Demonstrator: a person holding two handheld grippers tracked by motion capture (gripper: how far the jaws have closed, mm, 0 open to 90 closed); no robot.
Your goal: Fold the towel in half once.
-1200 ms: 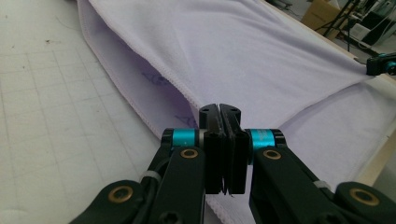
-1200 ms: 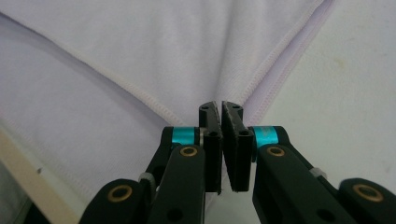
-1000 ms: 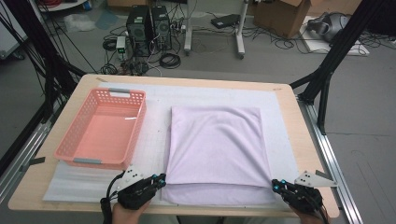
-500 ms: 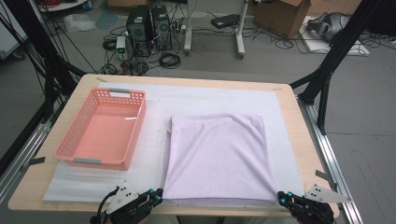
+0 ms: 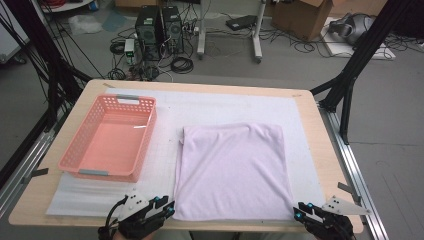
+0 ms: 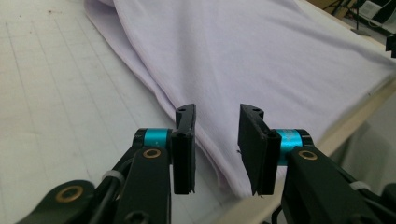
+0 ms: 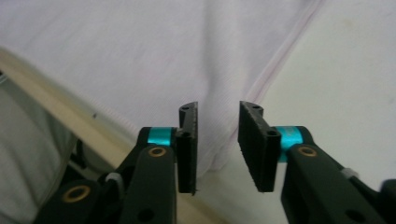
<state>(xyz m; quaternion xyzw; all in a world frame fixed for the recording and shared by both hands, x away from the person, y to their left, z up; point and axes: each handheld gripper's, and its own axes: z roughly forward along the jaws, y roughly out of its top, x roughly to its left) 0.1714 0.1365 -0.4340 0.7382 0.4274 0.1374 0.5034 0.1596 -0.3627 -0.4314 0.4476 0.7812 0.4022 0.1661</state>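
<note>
**Folded cloth on a padded desk, workshop floor beyond**

A wooden desk (image 5: pixel 320 150) carries a white gridded mat (image 5: pixel 165 155). On it the lilac cloth (image 5: pixel 232 172) lies flat at centre-right, and a pink basket (image 5: pixel 110 137) stands just to its left. The left gripper (image 5: pixel 162 206) and right gripper (image 5: pixel 301 211) sit at the cloth's near corners; their fingers (image 6: pixel 184 140) have just been opening, parted, gripping nothing, each corner lying loose beneath the gap. Behind the desk, computer towers (image 5: pixel 160 25), tangled cables and a cardboard box (image 5: pixel 305 17) rest on grey floor.
</note>
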